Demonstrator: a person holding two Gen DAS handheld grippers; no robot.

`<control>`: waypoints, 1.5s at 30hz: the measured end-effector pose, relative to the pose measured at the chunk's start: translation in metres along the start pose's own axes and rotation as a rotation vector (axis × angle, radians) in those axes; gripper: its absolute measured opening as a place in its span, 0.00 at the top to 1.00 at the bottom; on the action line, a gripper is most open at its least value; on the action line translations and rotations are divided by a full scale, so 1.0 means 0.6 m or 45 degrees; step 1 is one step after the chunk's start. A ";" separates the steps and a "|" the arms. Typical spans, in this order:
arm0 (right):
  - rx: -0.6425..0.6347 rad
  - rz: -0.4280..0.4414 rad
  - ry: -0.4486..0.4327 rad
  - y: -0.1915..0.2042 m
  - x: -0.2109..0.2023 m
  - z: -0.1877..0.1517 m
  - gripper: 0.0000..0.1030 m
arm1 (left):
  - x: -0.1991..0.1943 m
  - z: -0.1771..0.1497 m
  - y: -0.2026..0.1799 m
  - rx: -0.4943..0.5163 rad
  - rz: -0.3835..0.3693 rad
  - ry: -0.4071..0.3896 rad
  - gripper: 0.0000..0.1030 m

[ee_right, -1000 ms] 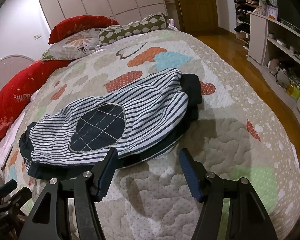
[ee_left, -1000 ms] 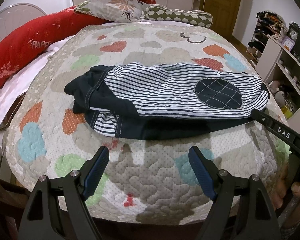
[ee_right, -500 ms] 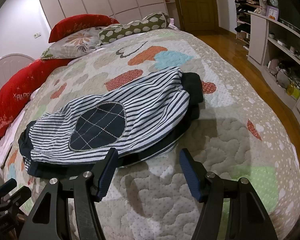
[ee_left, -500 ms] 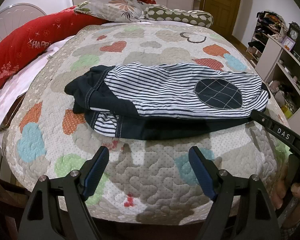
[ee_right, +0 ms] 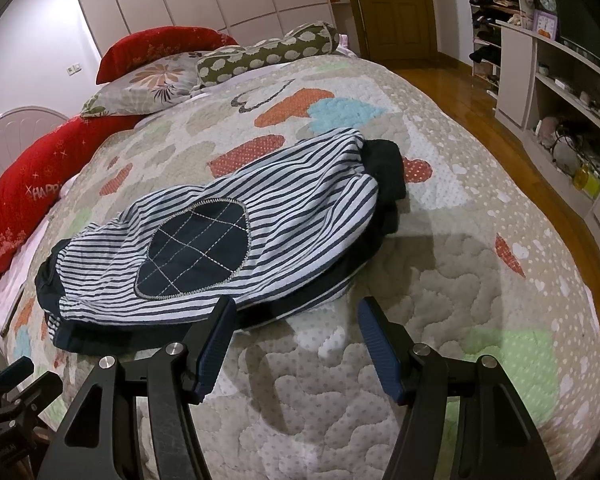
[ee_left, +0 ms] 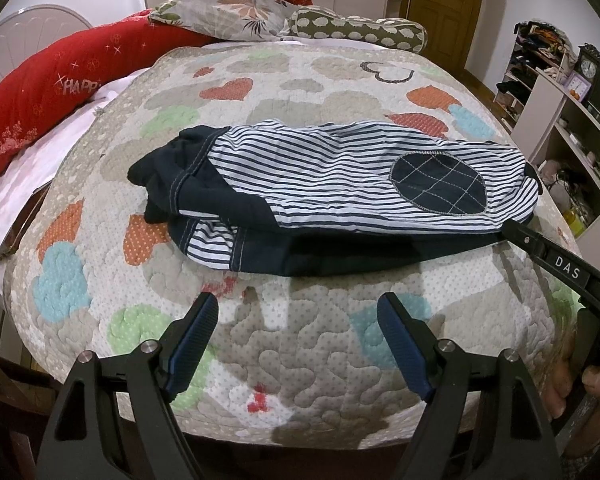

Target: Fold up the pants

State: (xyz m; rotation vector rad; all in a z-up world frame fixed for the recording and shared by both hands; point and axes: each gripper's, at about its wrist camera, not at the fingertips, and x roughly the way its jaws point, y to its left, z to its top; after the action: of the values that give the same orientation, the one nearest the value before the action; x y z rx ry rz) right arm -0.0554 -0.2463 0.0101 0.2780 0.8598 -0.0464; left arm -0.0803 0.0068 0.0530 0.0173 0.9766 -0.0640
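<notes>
Lying crosswise, pants (ee_left: pixel 332 184) left-to-right.

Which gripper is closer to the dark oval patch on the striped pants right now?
Right. The right gripper hangs open just below the oval patch, one finger overlapping the pants' edge. The left gripper is open, back over bare quilt.

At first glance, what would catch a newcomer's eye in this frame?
The navy-and-white striped pants with a dark oval quilted patch lie folded at the middle of the heart-patterned quilted bedspread. Both grippers, left and right, hang open at the near edge. Long red pillows line the left side.
</notes>
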 end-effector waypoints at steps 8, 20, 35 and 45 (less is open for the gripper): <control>0.029 0.000 -0.065 -0.012 -0.016 0.002 0.34 | -0.003 0.012 0.001 0.016 -0.018 -0.028 0.22; 0.225 -0.003 -0.116 -0.103 -0.026 0.023 0.33 | 0.050 0.156 -0.088 0.135 -0.382 0.125 0.22; 0.203 0.145 0.009 -0.104 0.053 0.075 0.29 | 0.229 0.273 -0.381 0.364 -0.699 0.471 0.22; 0.127 0.226 -0.022 -0.076 0.064 0.099 0.73 | 0.220 0.267 -0.380 0.462 -0.771 0.467 0.75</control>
State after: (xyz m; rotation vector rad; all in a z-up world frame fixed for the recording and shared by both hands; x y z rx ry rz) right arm 0.0065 -0.3031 0.0076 0.4462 0.8141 0.0738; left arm 0.1121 -0.2339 0.0365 0.0680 1.2979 -0.8180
